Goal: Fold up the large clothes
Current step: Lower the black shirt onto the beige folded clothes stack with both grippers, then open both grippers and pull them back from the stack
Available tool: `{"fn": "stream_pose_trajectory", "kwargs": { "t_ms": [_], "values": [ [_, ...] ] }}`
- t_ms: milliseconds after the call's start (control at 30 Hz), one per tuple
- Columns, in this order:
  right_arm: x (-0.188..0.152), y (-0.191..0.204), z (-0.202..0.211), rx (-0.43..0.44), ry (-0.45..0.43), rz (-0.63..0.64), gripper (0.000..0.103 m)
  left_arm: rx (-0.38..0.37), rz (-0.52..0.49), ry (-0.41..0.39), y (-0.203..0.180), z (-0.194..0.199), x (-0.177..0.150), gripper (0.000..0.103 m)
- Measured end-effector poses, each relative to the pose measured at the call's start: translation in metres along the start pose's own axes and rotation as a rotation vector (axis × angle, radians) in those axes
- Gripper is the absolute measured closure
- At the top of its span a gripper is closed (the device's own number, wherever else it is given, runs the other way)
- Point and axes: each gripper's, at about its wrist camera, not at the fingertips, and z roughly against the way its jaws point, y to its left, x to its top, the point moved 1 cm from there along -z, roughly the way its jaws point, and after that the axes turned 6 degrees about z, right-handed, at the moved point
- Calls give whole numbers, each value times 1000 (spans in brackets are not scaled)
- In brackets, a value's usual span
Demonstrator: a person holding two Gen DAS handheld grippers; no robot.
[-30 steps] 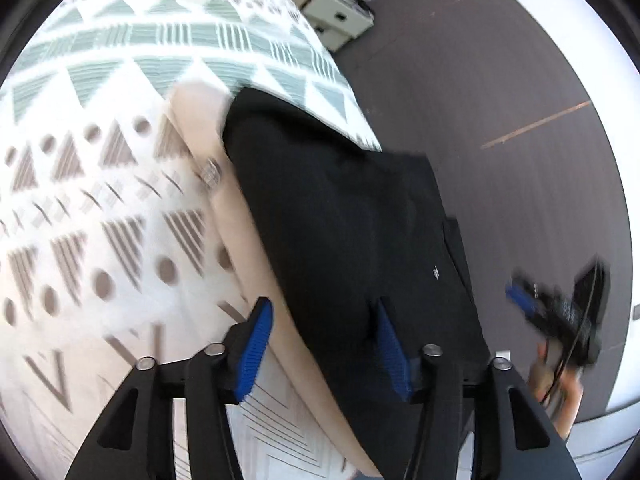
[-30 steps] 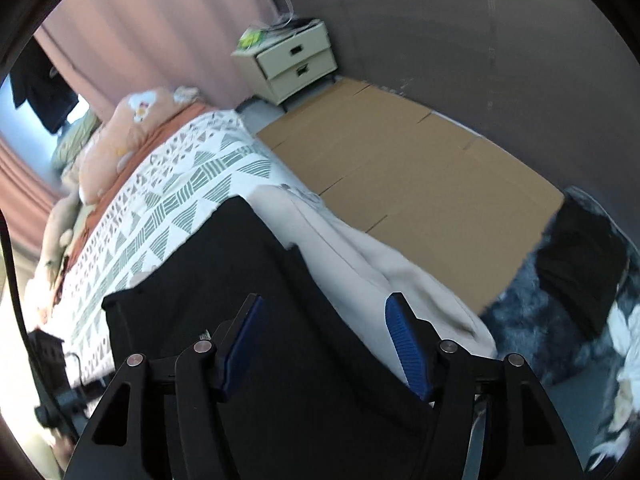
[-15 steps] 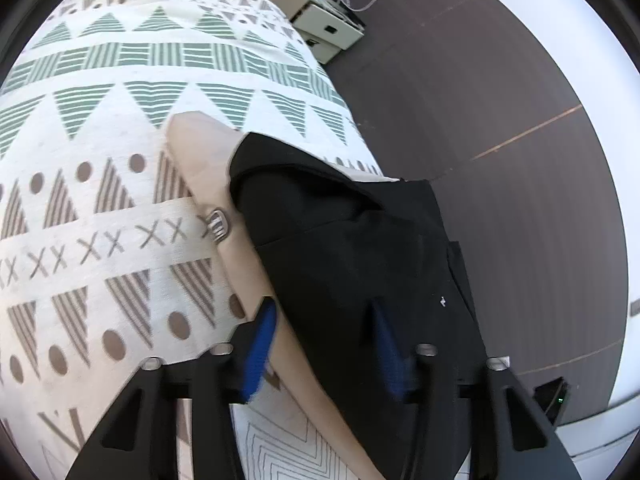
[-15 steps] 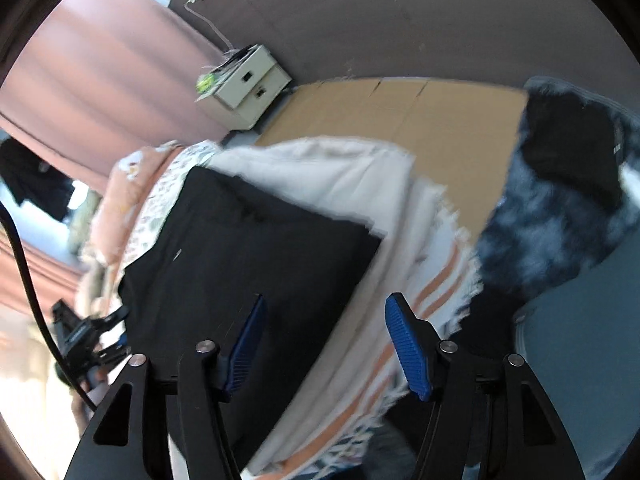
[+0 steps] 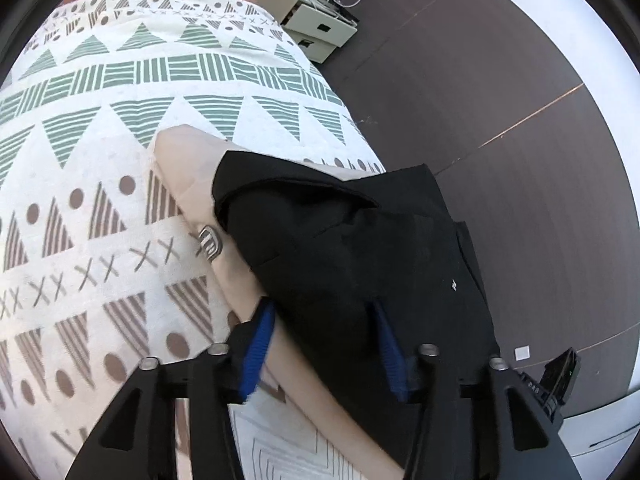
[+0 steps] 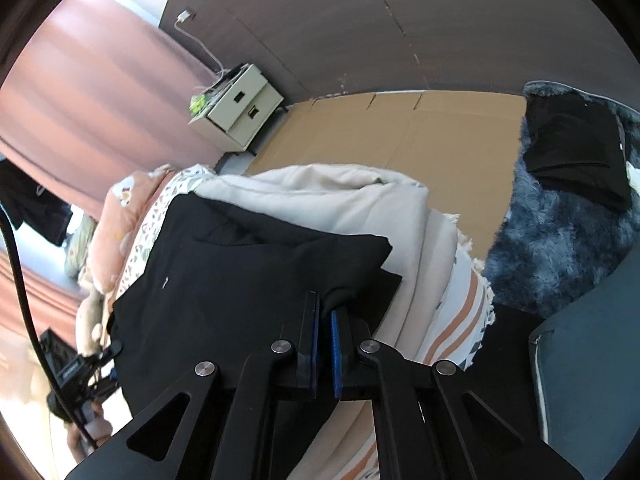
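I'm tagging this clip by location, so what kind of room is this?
Most likely a bedroom: a bed with a patterned bedspread, a two-drawer nightstand by a pink curtain, and pillows at the bed's head.

Both wrist cameras sit close above the bed's edge, the left looking along its patterned top, the right across its corner toward the floor, sharing the black garment and nightstand.

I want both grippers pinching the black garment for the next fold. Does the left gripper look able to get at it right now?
Probably yes. The left gripper has its jaws open with the black garment lying right between and ahead of them, nothing on top. The right gripper already pinches another corner, away from it.
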Motion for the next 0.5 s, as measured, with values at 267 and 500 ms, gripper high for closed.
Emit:
{"fn": "stream_pose_trajectory", "kwargs": {
  "t_ms": [267, 500],
  "values": [
    [-17, 12, 38, -27, 4, 11, 54, -16, -10, -45, 6, 52, -16, 16],
    [-36, 31, 78, -19, -19, 46, 34, -18, -62, -80, -3, 107, -38, 6]
  ]
}}
